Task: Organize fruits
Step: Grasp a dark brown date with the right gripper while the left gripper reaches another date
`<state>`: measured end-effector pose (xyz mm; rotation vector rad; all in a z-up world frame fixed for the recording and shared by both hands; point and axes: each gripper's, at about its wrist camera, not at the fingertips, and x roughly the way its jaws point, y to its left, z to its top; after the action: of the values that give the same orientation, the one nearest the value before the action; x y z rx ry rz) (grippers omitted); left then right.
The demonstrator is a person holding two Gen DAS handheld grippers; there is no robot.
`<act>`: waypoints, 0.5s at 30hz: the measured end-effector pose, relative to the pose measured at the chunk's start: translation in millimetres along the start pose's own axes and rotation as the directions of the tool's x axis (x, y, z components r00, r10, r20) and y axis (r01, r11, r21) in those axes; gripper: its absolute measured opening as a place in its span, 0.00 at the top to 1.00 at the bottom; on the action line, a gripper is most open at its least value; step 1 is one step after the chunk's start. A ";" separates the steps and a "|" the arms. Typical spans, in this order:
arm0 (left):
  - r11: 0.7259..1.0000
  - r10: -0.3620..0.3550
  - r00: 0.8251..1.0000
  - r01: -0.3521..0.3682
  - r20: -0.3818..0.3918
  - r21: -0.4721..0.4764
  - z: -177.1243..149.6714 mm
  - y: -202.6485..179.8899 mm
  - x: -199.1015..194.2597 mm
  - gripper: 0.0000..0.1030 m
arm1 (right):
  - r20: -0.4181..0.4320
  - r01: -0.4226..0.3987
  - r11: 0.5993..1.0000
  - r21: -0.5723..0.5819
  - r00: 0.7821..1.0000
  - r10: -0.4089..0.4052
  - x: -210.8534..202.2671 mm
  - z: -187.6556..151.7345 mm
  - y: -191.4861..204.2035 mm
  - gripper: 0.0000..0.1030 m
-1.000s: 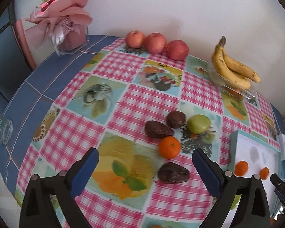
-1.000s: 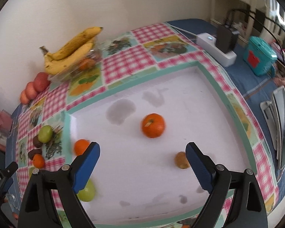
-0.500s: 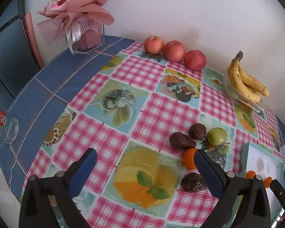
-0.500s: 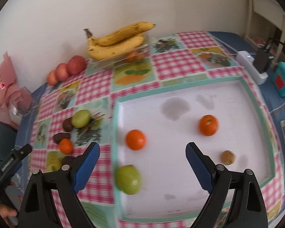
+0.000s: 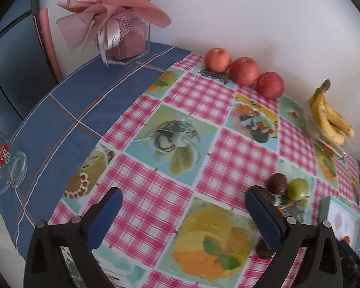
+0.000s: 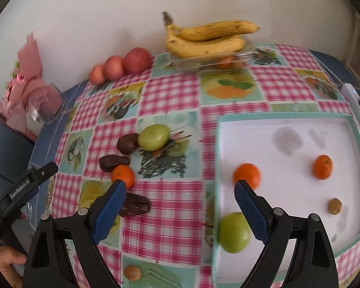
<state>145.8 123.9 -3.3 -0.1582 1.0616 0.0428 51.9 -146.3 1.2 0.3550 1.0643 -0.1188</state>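
A white tray with a teal rim [image 6: 288,120] holds two oranges [image 6: 247,175] [image 6: 322,166], a green fruit [image 6: 234,232] and a small brown fruit [image 6: 334,206]. On the checked cloth to its left lie a green fruit [image 6: 153,136], an orange [image 6: 123,175] and three dark brown fruits [image 6: 127,143]. My right gripper [image 6: 180,201] is open and empty above the cloth beside the tray. My left gripper [image 5: 182,213] is open and empty over the cloth, left of the green fruit [image 5: 297,189] and a dark fruit [image 5: 278,183].
Three red apples [image 5: 243,70] line the wall. Bananas [image 6: 208,39] lie on a clear box. A pink bouquet in a glass vase [image 5: 122,33] stands at the back left. A glass mug [image 5: 7,165] lies on the blue cloth. A small brown fruit [image 6: 132,272] lies near the front edge.
Both grippers swung left. The right view moved from over the tray to the loose fruits on the cloth. The left view moved off the fruit cluster toward the vase side.
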 end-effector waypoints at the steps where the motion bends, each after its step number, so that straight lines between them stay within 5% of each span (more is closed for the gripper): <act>1: 1.000 -0.007 1.000 0.007 -0.010 -0.008 0.9 2.6 3.5 0.00 | -0.011 0.001 1.000 -0.010 1.000 -0.001 4.5 -0.5 4.7 0.11; 15: 1.000 -0.009 0.991 0.005 -0.134 -0.027 7.4 15.1 55.2 0.00 | -0.171 -0.005 0.992 -0.125 0.985 -0.017 72.7 -14.1 60.9 0.11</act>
<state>177.5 137.6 -49.6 -0.1906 1.1950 0.0400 91.5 -78.9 -54.4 0.2514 1.2370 -0.0267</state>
